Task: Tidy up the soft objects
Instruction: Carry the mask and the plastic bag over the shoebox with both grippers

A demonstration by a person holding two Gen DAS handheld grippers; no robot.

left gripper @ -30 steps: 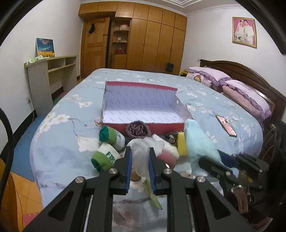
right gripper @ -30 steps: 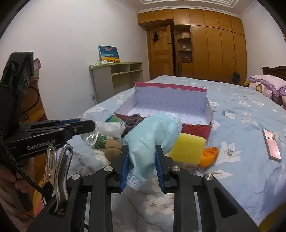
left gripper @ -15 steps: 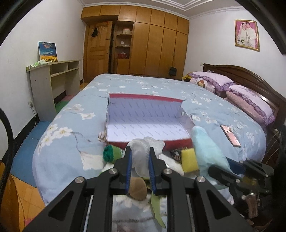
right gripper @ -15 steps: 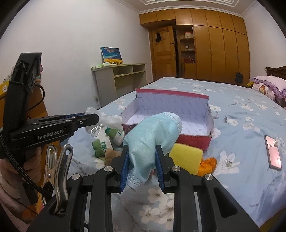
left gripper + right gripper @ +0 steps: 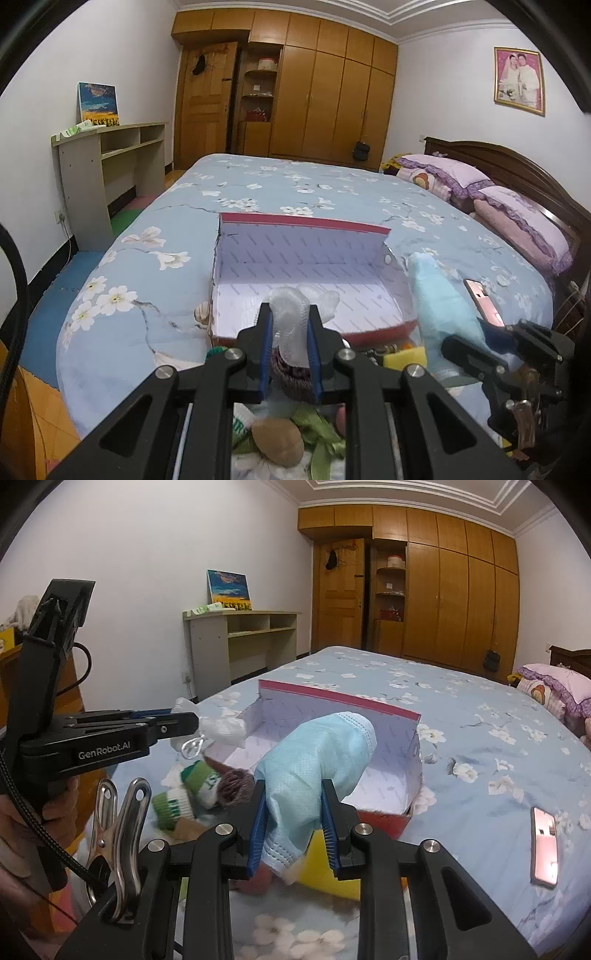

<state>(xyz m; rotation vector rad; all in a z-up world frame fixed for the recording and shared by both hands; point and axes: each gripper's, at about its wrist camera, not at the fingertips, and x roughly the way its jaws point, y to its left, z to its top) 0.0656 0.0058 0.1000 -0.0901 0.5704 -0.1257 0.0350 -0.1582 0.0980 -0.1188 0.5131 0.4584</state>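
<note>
My left gripper (image 5: 290, 332) is shut on a white mesh pouch (image 5: 291, 317), held above the near edge of the open red box (image 5: 306, 221) with its pale lining. The pouch also shows in the right wrist view (image 5: 221, 729). My right gripper (image 5: 293, 812) is shut on a light blue face mask (image 5: 317, 760), held above the box's near right corner; the mask also shows in the left wrist view (image 5: 439, 299). Below lie green-and-white socks (image 5: 192, 786), a brown knitted piece (image 5: 234, 781), a yellow sponge (image 5: 332, 864) and a tan pad (image 5: 277, 441).
The box sits on a blue floral bedspread (image 5: 295, 192). A pink phone (image 5: 543, 851) lies on the bed to the right. Purple pillows (image 5: 517, 218) and a dark headboard stand far right. A grey shelf desk (image 5: 107, 162) stands left of the bed.
Both grippers have risen and moved forward toward the box with their loads. The soft objects on the bed now lie lower and nearer in both views.
</note>
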